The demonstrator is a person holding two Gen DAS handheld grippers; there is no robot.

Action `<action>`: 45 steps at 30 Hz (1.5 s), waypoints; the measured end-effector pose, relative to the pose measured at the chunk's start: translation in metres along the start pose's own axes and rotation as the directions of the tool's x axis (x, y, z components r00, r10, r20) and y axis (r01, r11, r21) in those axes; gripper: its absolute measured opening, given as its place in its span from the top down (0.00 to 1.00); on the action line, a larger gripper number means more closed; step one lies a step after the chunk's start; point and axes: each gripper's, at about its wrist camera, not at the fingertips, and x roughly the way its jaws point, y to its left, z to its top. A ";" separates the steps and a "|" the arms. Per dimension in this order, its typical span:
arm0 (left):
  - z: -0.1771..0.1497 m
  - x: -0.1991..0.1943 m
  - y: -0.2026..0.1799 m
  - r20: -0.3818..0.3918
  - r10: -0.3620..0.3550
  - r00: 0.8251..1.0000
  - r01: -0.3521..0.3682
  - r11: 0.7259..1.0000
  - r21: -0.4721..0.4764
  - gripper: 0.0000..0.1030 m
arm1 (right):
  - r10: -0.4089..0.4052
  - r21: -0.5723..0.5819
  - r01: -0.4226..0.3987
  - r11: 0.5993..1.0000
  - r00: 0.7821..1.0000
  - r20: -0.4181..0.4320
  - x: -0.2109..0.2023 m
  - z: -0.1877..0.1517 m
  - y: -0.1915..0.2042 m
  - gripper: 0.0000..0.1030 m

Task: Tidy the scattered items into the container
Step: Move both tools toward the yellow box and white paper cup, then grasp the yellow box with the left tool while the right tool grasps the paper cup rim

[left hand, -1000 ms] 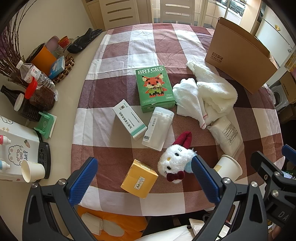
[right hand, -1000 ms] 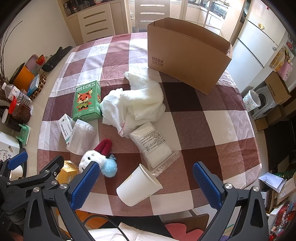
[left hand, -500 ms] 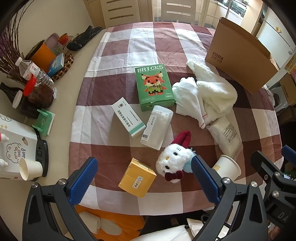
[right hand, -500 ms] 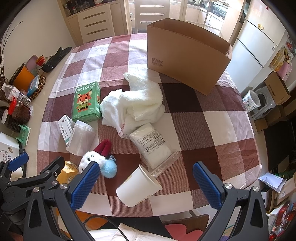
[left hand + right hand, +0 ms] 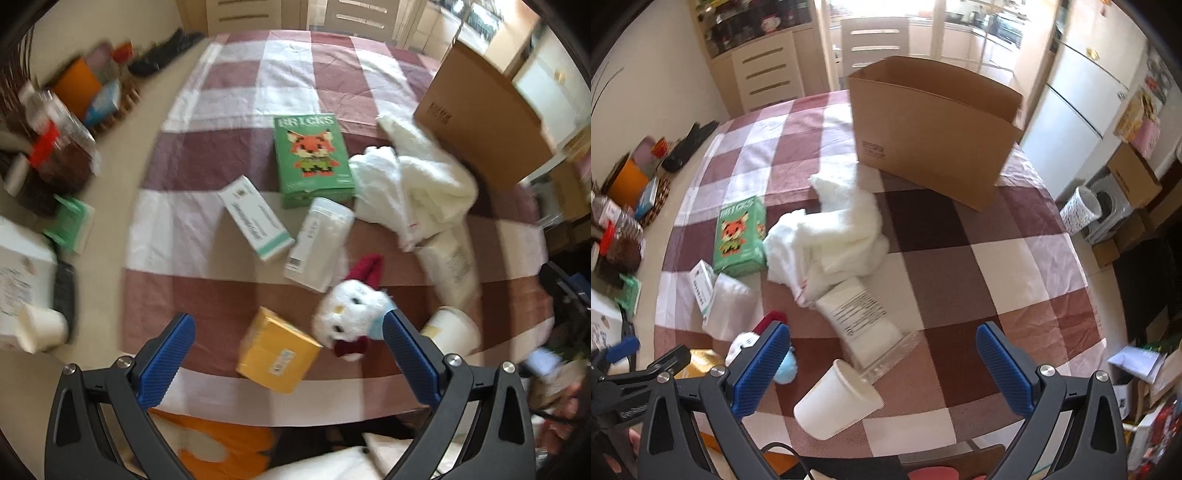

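Scattered on the checked cloth [image 5: 979,266]: three boxes, one towel [image 5: 831,236], one plush cat [image 5: 351,317], one paper cup [image 5: 836,404], two packets; one cardboard box [image 5: 934,136] stands behind. Left gripper [image 5: 288,350] and right gripper [image 5: 882,365] hold their jaws wide apart, empty.

Both tongs, left [image 5: 284,354] and right [image 5: 882,363], hang side by side, jaws spread wide and holding nothing.

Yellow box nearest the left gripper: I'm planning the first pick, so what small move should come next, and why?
Probably lower the left gripper onto the yellow box. The jaws stand wide open and empty with the box between them, and the cardboard container has nothing visibly in it yet.
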 end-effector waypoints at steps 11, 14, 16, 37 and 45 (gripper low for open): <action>-0.030 0.034 0.047 -0.054 0.097 0.994 -0.103 0.987 -0.125 0.01 | 0.044 0.059 -0.034 0.998 0.983 -0.176 0.051 -0.048 -0.020 0.00; -0.033 0.034 0.049 -0.039 0.062 0.997 -0.068 0.983 -0.170 0.01 | 0.073 0.086 -0.055 0.995 0.972 -0.224 0.063 -0.067 -0.017 0.00; -0.034 0.032 0.044 -0.028 0.061 0.998 -0.065 0.984 -0.165 0.01 | 0.095 0.103 -0.072 0.992 0.967 -0.236 0.064 -0.074 -0.014 0.00; -0.032 0.057 0.002 -0.050 0.075 0.996 -0.078 0.995 -0.055 0.01 | 0.231 0.004 -0.236 0.972 0.945 -0.231 0.093 -0.060 -0.003 0.22; -0.035 0.062 0.002 -0.059 0.063 0.996 -0.067 0.996 -0.065 0.22 | 0.341 0.003 -0.352 0.936 0.906 -0.250 0.084 -0.059 0.007 0.70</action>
